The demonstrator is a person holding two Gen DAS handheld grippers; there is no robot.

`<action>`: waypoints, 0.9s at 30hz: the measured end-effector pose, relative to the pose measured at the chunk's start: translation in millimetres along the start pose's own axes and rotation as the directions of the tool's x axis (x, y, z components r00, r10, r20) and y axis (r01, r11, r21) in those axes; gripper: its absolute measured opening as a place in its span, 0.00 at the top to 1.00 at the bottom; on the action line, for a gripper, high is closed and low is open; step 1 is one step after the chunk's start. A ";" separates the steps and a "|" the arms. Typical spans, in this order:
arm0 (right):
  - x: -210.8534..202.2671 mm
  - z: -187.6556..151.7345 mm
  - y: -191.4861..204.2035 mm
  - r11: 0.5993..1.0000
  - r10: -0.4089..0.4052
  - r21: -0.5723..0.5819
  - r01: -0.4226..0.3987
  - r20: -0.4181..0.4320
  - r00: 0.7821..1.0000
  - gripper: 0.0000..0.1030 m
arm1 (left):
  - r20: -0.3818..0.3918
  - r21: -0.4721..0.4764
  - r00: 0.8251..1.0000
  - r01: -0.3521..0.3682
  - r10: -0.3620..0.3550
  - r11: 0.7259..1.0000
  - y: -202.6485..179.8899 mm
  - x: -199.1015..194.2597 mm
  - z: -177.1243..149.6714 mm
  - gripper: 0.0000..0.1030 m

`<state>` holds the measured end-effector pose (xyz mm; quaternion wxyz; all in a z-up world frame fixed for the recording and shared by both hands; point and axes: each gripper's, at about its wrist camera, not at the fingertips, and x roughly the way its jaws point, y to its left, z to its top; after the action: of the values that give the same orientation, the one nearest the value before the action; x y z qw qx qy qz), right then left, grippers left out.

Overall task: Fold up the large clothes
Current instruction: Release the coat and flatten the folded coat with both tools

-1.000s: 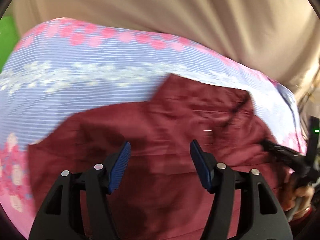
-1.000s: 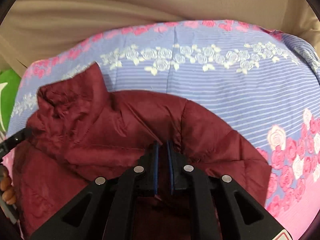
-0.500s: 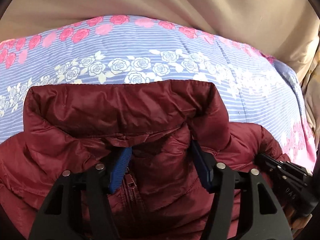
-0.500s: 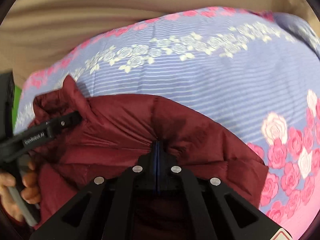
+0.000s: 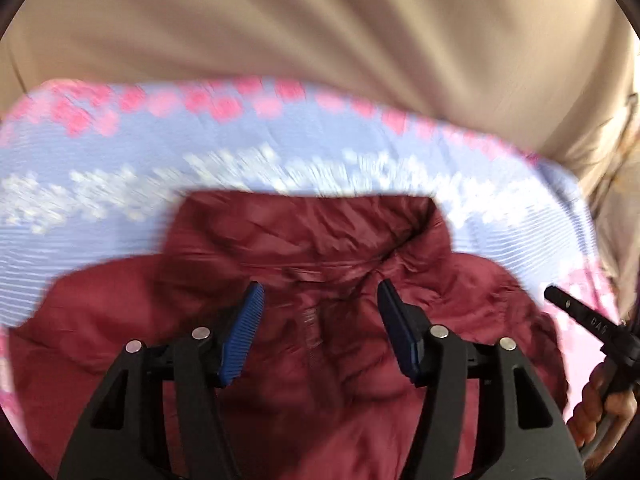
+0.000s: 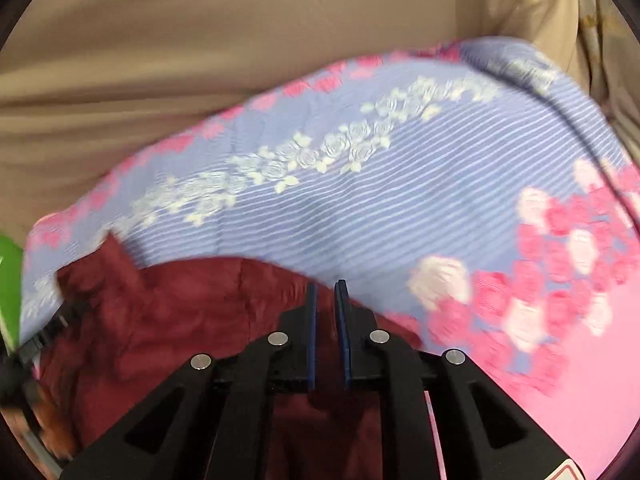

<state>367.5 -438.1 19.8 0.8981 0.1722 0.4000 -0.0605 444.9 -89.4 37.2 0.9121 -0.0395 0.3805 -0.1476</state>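
Observation:
A dark red puffer jacket (image 5: 120, 312) lies on a bed sheet (image 5: 120, 168) with its stand-up collar (image 5: 304, 232) toward the far side. My left gripper (image 5: 320, 320) hovers open just short of the collar, blue pads wide apart with nothing pinched. The right gripper's black finger (image 5: 580, 320) and the hand holding it show at the jacket's right edge. In the right wrist view my right gripper (image 6: 325, 300) sits over the jacket's (image 6: 180, 312) rounded shoulder edge. Its jaws are opening, a narrow gap between them, and no fabric is visibly clamped.
The sheet (image 6: 400, 208) is lilac-striped with white and pink roses, turning pink at the right. Beige cloth (image 5: 320, 32) rises behind the bed. A green object (image 6: 10, 280) shows at the far left edge. Both views are motion-blurred.
The left gripper has drawn back from the collar base it straddled half a second ago. The right jaws, then shut on the jacket's shoulder, have parted slightly and shifted toward the jacket's edge.

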 end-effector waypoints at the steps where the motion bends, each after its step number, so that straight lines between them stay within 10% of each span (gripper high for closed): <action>1: -14.2 -10.5 1.4 0.999 0.009 -0.044 -0.009 0.002 1.000 0.88 | 0.033 0.016 0.999 0.008 -0.008 1.000 8.5 -23.2 -5.5 0.40; 11: -43.5 -114.5 28.4 0.958 0.069 -0.267 -0.104 -0.137 0.988 0.81 | -0.126 0.088 0.981 -0.138 0.149 0.987 83.5 -86.1 -122.0 0.39; 17: -41.5 -116.7 -5.9 0.983 0.078 -0.151 -0.101 -0.148 0.986 0.83 | -0.109 0.080 0.969 -0.213 0.221 0.974 114.9 -97.6 -158.9 0.39; 20: -73.2 -124.8 -13.7 0.988 -0.041 -0.153 0.026 -0.100 0.994 0.74 | -0.091 0.062 0.962 -0.251 0.256 0.966 115.6 -117.9 -162.6 0.40; 27: -169.1 -188.5 -68.1 0.994 -0.050 -0.100 0.044 -0.053 0.997 0.45 | -0.082 0.003 0.983 -0.165 0.165 0.986 117.5 -214.3 -212.3 0.29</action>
<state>105.4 -439.1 10.1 0.8926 0.1198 0.4310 -0.0570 180.3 95.3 11.6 0.9047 -0.0037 0.4199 -0.0724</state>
